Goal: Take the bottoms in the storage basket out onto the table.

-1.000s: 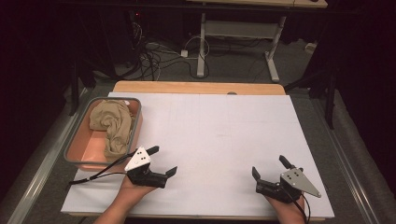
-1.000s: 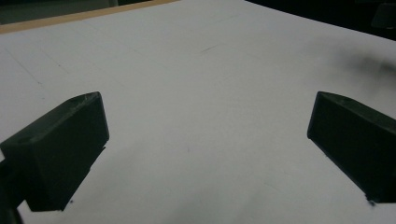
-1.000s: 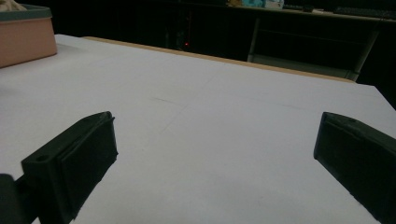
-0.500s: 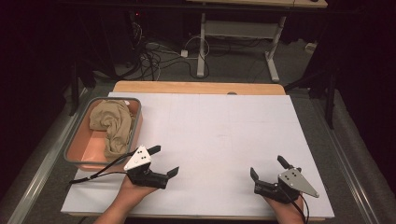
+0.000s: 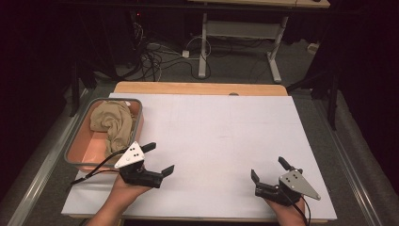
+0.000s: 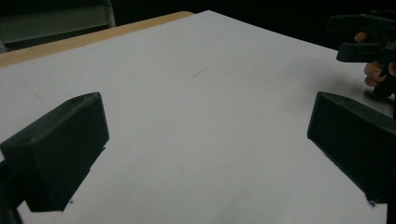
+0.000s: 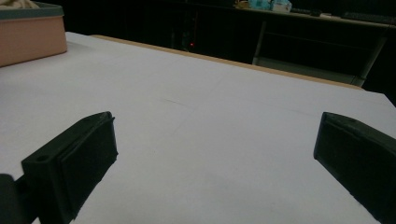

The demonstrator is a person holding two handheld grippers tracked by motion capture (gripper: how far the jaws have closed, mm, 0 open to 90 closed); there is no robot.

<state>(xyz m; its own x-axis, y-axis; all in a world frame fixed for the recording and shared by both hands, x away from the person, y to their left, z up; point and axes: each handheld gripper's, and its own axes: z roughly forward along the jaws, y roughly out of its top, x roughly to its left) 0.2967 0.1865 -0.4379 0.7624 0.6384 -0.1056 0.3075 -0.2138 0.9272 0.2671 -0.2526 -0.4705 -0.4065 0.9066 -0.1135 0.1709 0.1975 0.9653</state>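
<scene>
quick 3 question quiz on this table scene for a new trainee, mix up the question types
1. True or false: the tan cloth lies inside the bin.
2. The bin is nearer which gripper: A) left gripper B) right gripper?
3. Fill in: both grippers' jaws stand ____ over the white tabletop.

Key: 1 true; 2 A; 3 open
</scene>
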